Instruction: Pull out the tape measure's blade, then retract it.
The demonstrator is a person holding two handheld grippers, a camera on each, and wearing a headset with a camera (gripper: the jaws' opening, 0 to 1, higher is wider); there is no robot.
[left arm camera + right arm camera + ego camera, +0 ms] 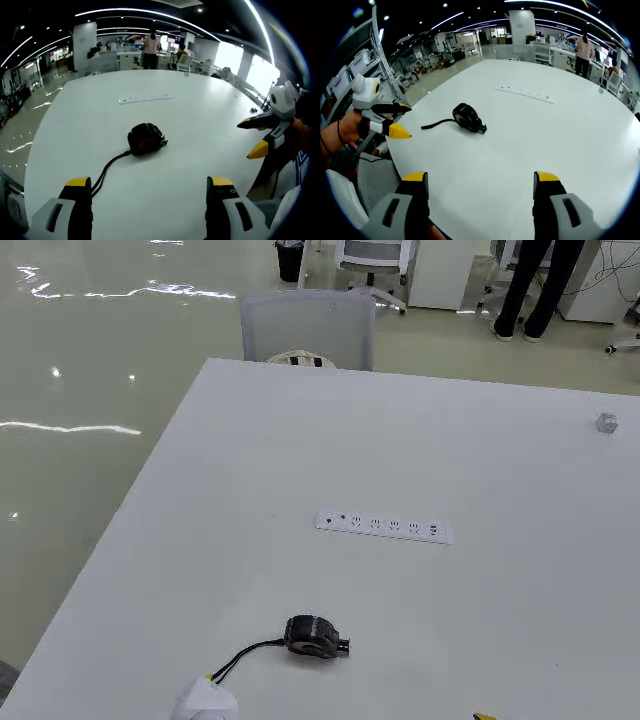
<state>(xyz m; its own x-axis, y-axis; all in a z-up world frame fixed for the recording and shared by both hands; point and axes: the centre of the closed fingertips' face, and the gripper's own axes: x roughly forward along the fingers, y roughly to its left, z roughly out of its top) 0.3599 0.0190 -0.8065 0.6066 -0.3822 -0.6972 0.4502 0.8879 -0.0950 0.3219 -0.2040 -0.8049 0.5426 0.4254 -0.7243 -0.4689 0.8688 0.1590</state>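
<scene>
So: wide white counter [400,440]. Here the left claw [148,182] and right claw [482,176] gape empty, short of the black round-cased tape measure [313,636] lying near our edge. We should pin its case with one and pinch the blade tip [343,646] squarely.

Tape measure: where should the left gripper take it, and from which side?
Probably the rounded black case of the tape measure, with the open left gripper coming in from the strap side. The strap trails toward that gripper, and the blade tip points the opposite way, so this leaves the tip free for the right gripper, also open.
</scene>
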